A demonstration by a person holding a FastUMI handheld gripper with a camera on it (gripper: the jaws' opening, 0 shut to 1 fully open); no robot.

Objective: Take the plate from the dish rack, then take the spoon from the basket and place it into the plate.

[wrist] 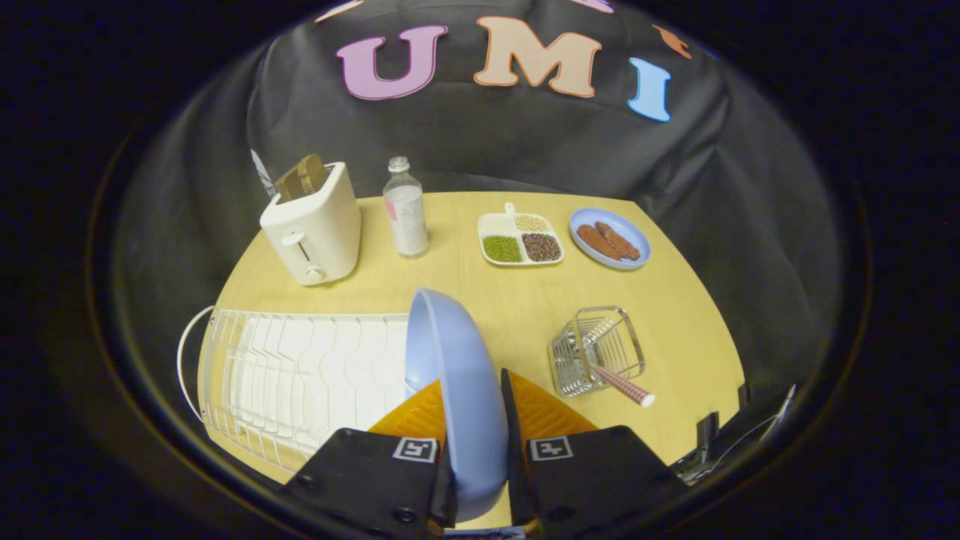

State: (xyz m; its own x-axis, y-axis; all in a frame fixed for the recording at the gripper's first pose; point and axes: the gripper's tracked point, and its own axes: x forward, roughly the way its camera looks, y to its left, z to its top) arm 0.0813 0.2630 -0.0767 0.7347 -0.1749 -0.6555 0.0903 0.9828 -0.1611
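Plate (457, 375) clamped edgewise in tool (474, 409).

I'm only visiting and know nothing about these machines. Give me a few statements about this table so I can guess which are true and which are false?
1. The gripper has its two fingers closed on the blue plate, held on edge. True.
2. The spoon already lies in that plate. False: it sits in the wire basket, handle sticking out.
3. The toaster has bread in its slot. True.
4. The bottle lies on its side. False: it stands upright beside the toaster.
5. The divided tray sits next to a small blue dish holding brown pieces. True.
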